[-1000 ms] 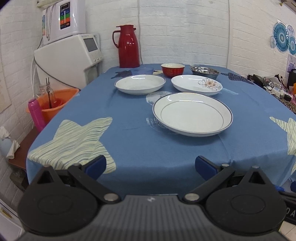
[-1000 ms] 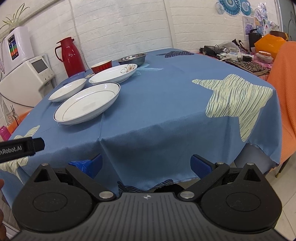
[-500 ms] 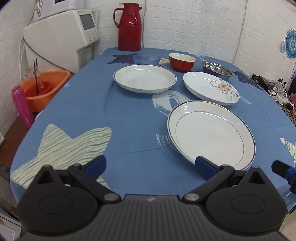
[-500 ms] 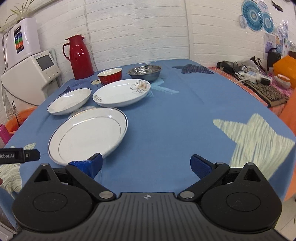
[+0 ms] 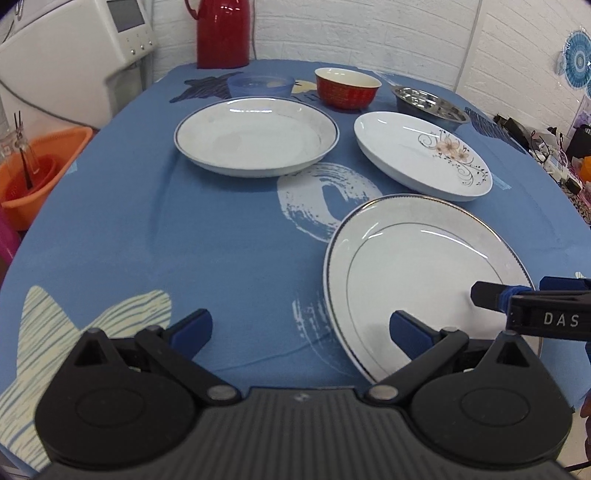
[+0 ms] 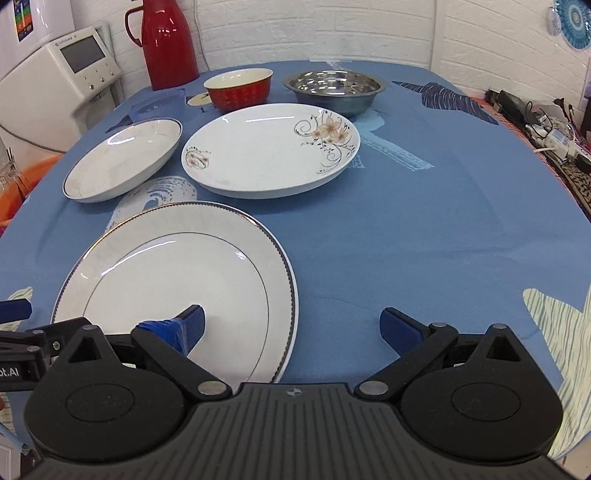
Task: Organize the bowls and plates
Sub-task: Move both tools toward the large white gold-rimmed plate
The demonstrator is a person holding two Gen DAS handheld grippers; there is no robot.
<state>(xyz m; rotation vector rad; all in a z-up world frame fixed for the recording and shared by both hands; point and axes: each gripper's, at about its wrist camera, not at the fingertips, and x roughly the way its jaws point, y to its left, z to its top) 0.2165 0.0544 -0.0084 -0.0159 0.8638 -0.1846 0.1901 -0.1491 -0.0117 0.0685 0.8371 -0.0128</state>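
A large white plate with a dark rim (image 5: 424,273) (image 6: 177,280) lies nearest me on the blue tablecloth. Behind it sit a white deep plate (image 5: 255,134) (image 6: 122,157) on the left and a flowered plate (image 5: 417,155) (image 6: 269,147) on the right. Farther back stand a red bowl (image 5: 347,88) (image 6: 238,86), a steel bowl (image 5: 428,105) (image 6: 334,86) and a pale blue bowl (image 5: 260,85). My left gripper (image 5: 301,328) is open, its right finger over the large plate's near-left edge. My right gripper (image 6: 291,326) is open, straddling that plate's near-right rim.
A red thermos (image 5: 221,31) (image 6: 168,40) stands at the table's far edge, beside a white appliance (image 5: 70,51). An orange tub (image 5: 37,170) sits left of the table. Cables and clutter (image 6: 546,122) lie at the right edge. The right gripper's fingers (image 5: 491,295) show in the left view.
Both grippers have moved forward and lower over the table, closing in on the large rimmed plate. The plates and bowls have not moved.
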